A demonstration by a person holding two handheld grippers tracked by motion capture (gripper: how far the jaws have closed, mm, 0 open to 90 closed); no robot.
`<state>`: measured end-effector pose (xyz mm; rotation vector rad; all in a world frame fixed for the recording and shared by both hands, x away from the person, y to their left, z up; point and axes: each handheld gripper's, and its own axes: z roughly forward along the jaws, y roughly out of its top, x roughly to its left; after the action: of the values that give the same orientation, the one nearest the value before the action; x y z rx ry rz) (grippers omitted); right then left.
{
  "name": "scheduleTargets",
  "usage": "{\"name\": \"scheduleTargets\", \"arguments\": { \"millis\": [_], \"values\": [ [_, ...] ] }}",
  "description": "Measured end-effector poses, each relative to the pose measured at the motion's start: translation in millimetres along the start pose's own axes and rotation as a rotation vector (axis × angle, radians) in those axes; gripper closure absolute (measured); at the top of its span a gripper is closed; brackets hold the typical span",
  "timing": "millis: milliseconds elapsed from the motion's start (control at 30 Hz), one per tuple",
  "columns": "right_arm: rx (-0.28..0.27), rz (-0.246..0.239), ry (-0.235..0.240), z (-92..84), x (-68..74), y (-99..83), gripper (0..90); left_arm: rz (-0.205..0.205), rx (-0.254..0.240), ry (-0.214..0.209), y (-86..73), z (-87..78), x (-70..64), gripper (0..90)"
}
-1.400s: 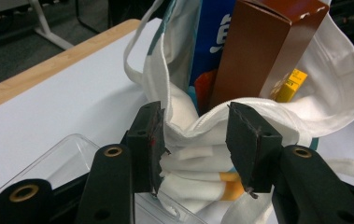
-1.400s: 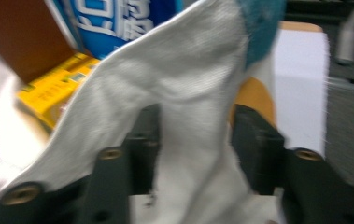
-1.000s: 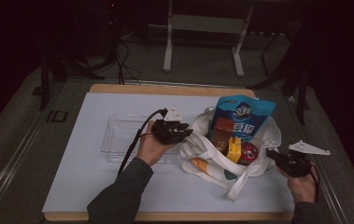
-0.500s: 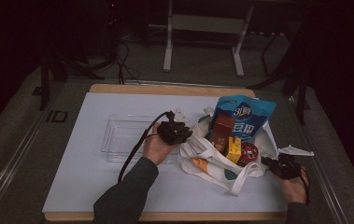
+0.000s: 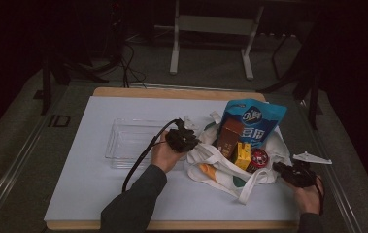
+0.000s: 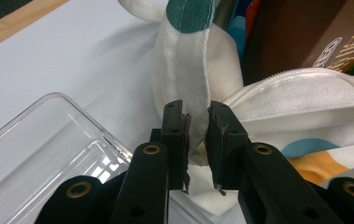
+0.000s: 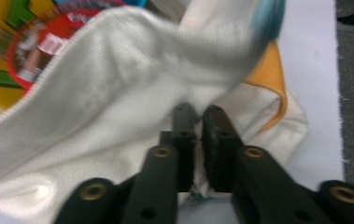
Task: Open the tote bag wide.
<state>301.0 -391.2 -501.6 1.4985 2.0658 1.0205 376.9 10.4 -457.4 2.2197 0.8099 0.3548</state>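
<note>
A white tote bag [image 5: 219, 175] with coloured dots lies open on the white table cover, packed with a blue pouch [image 5: 254, 119], a brown box [image 5: 229, 135], a yellow carton [image 5: 242, 155] and a red-lidded tub [image 5: 259, 159]. My left gripper [image 5: 187, 140] [image 6: 195, 110] is at the bag's left rim, and its jaws have just been closing on the white strap [image 6: 187, 56], which they pinch. My right gripper [image 5: 282, 168] [image 7: 198, 112] is at the bag's right corner. Its jaws have just been opening slightly, with the bag's cloth [image 7: 118, 116] still squeezed between them.
A clear plastic tray [image 5: 123, 141] [image 6: 48, 140] lies left of the bag, right beside my left gripper. The table's wooden edge [image 5: 172, 93] runs along the back. Black cables and a metal stand sit on the dark floor beyond.
My left hand has sunk a little toward the table with the strap, and the bag's mouth has sagged lower and flatter. The right hand has barely shifted.
</note>
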Motion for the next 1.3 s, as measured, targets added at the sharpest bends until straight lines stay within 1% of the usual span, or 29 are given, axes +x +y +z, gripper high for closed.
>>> {"name": "scheduleTargets", "arguments": {
  "millis": [33, 100, 133, 200, 267, 300, 333, 367, 400, 433, 467, 500, 567, 633, 667, 767, 867, 933, 967, 1000, 1033, 1067, 1167, 1300],
  "values": [
    [-0.007, 0.002, 0.002, -3.7, -0.4, 0.2, 74.4, -0.001, -0.004, -0.005, 0.0, -1.3, 0.2, 77.0],
    [-0.021, -0.005, -0.011, -11.9, -1.8, 0.5, 71.4, -0.003, -0.020, -0.011, 0.1, -5.4, 1.6, 74.1],
    [-0.032, 0.000, -0.011, -16.4, -2.9, 0.7, 69.5, -0.014, -0.035, -0.015, -0.1, -7.7, 2.3, 72.3],
    [-0.065, 0.011, -0.005, -26.0, -5.2, 2.1, 68.2, -0.029, -0.057, -0.026, 0.1, -13.4, 4.5, 67.6],
    [-0.091, 0.005, -0.007, -35.1, -6.5, 5.1, 67.0, -0.025, -0.085, -0.037, 0.7, -18.9, 5.0, 65.2],
    [-0.104, 0.002, -0.006, -39.3, -6.4, 7.0, 66.1, -0.014, -0.098, -0.033, 1.4, -21.6, 4.7, 63.8],
    [-0.114, -0.007, -0.011, -43.3, -6.1, 9.2, 65.3, -0.006, -0.115, -0.019, 2.3, -24.1, 3.6, 62.7],
    [-0.120, -0.009, -0.017, -47.4, -5.4, 11.5, 65.0, 0.000, -0.138, -0.006, 3.4, -26.4, 2.5, 62.2],
    [-0.137, -0.011, -0.020, -50.9, -5.3, 13.9, 65.0, 0.005, -0.161, -0.001, 4.8, -28.2, 1.9, 62.1],
    [-0.153, -0.014, -0.024, -53.9, -5.4, 16.7, 65.1, 0.005, -0.178, -0.001, 6.5, -29.3, 1.2, 62.1],
    [-0.165, -0.013, -0.026, -56.0, -5.2, 19.6, 65.1, 0.005, -0.190, 0.009, 8.5, -29.8, 0.2, 62.2],
    [-0.172, -0.014, -0.032, -57.1, -5.1, 22.8, 65.2, 0.009, -0.198, 0.017, 10.6, -29.7, -0.6, 62.2],
    [-0.178, -0.020, -0.041, -56.5, -4.3, 29.3, 65.2, 0.018, -0.206, 0.020, 14.9, -28.8, -1.9, 62.2],
    [-0.180, -0.030, -0.049, -53.8, -3.2, 35.5, 65.0, 0.025, -0.215, 0.036, 19.1, -27.6, -3.0, 63.0],
    [-0.186, -0.031, -0.053, -52.1, -3.3, 38.4, 65.0, 0.023, -0.219, 0.035, 21.1, -26.3, -2.6, 63.8],
    [-0.196, -0.016, -0.067, -45.0, -4.5, 46.2, 65.1, 0.025, -0.221, 0.033, 26.2, -21.3, -2.8, 67.6],
    [-0.192, -0.026, -0.068, -37.0, -2.7, 52.8, 65.7, 0.046, -0.217, 0.031, 30.7, -15.9, -4.0, 72.7],
    [-0.191, -0.030, -0.073, -32.3, -1.8, 56.5, 69.1, 0.055, -0.205, 0.034, 33.0, -11.3, -4.9, 77.4],
    [-0.192, -0.030, -0.075, -30.0, -1.6, 57.9, 72.3, 0.054, -0.199, 0.041, 33.6, -8.7, -5.2, 79.6],
    [-0.191, -0.027, -0.079, -27.9, -1.3, 59.0, 79.2, 0.047, -0.193, 0.040, 33.7, -6.1, -5.3, 82.1],
    [-0.190, -0.032, -0.076, -25.7, -1.0, 59.5, 84.2, 0.043, -0.184, 0.039, 33.7, -3.1, -5.5, 86.5],
    [-0.182, -0.037, -0.082, -23.3, -0.6, 59.6, 87.6, 0.051, -0.167, 0.049, 33.6, 0.5, -5.9, 88.3],
    [-0.153, -0.031, -0.103, -14.9, -3.0, 57.8, 88.4, 0.048, -0.121, 0.054, 33.0, 11.6, -4.6, 89.3],
    [-0.102, -0.018, -0.118, -2.2, -9.1, 51.0, 88.7, 0.026, -0.063, 0.049, 31.5, 27.5, -3.1, 89.5]
  ]
}}
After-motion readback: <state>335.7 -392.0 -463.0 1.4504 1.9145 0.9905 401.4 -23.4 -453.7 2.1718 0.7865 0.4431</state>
